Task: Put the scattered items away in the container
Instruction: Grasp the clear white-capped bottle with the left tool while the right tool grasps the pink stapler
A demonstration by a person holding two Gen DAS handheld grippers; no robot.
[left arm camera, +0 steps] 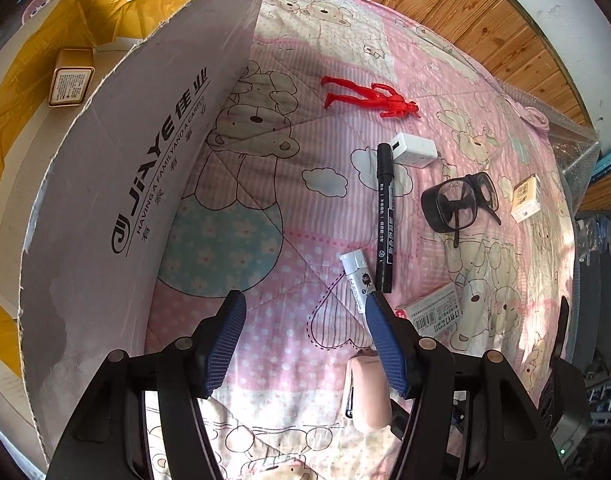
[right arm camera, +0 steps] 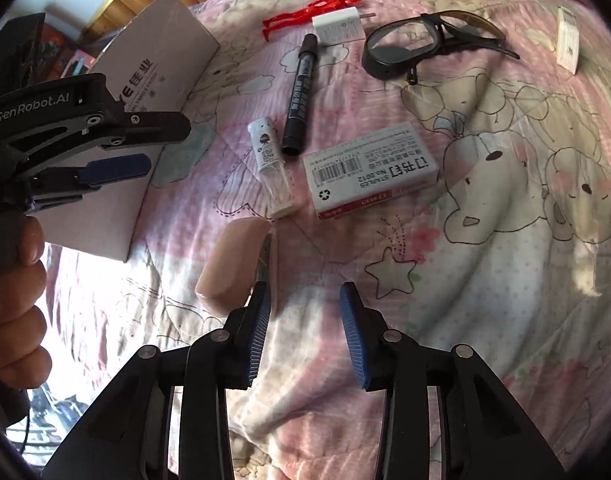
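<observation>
Both empty with jaws apart, the right hand-held gripper [right arm camera: 305, 320] should straddle the pink case [right arm camera: 229, 272] squarely while the left hand-held gripper [left arm camera: 305, 340] hovers beside the cardboard box [left arm camera: 145, 140] on the bed [left arm camera: 265, 60].

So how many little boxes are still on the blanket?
2: a grey staples box beside the clear tube, and a small cream box past the black glasses.

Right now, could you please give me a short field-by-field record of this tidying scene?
surface: quilt with a bear print
container: cardboard box, open
already in box: gold tin
still on quilt: red figure, white charger, black marker, glasses, staples box, white tube, pink case, small carton
left gripper: open, empty
right gripper: open, empty
</observation>
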